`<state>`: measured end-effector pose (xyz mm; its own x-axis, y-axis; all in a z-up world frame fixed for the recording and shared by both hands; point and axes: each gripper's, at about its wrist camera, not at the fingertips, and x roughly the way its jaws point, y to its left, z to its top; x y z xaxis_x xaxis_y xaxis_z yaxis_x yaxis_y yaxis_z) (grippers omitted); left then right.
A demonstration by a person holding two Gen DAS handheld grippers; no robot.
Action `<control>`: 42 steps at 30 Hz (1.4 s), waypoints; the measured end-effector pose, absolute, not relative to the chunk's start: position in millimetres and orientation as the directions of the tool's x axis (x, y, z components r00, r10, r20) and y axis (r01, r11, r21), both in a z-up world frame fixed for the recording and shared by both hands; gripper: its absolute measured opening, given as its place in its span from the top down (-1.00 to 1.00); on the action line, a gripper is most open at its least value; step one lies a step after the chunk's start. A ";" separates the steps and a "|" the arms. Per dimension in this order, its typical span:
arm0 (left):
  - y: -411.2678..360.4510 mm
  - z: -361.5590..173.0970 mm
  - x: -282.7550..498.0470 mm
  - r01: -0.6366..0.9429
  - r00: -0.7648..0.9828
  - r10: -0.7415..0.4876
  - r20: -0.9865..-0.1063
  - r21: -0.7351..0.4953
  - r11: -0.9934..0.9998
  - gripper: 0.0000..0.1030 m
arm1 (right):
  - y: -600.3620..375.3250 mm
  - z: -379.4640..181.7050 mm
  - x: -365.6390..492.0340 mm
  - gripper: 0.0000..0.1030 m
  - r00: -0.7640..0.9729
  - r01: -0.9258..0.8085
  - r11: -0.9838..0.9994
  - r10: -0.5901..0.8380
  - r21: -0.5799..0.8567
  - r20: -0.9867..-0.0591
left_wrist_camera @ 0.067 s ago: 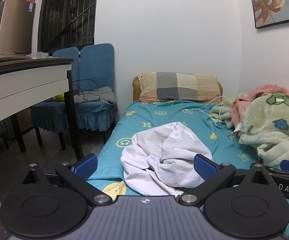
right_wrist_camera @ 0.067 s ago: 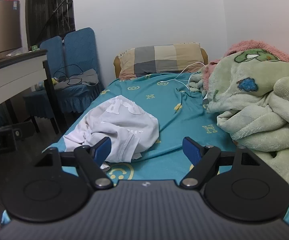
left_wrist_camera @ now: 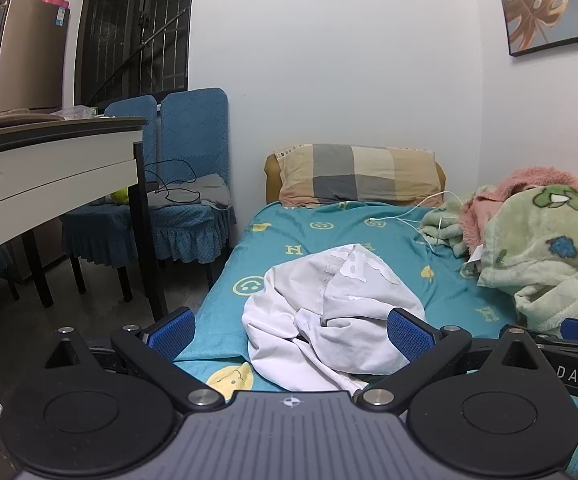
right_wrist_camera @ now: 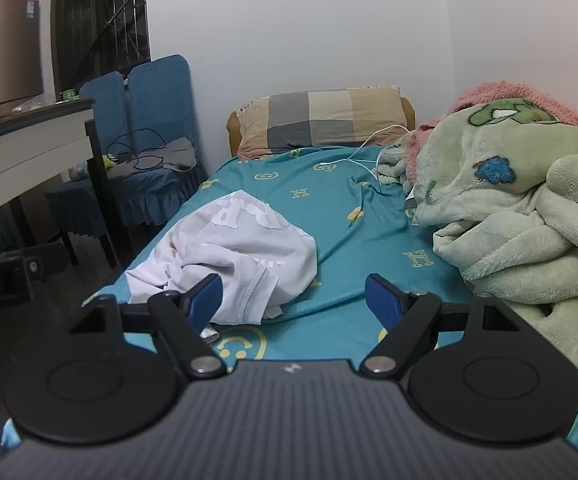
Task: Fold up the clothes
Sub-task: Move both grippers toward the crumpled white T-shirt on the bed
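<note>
On teal bedsheet (left_wrist_camera: pixel 369 240), crumpled white garment (left_wrist_camera: pixel 329 312)

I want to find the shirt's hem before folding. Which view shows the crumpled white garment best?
The right wrist view: the white garment shows its stitched hem facing the camera. In the left wrist view the garment is centred but only bunched folds show.

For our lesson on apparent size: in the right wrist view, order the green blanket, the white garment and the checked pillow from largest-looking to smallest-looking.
1. Green blanket, largest, though it lies nearest the camera.
2. White garment.
3. Checked pillow.
Garment and pillow look close in size; the pillow lies farther off, so that ranking is unsure.
</note>
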<state>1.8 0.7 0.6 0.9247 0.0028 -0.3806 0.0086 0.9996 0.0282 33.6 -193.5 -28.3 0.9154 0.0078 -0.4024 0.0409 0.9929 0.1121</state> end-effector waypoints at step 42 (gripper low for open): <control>-0.9 -16.7 15.8 0.039 0.906 -0.021 -0.422 0.034 0.999 -0.99 | -211.1 -18.4 32.7 -0.56 0.925 0.079 0.980 -0.005 0.180 -0.380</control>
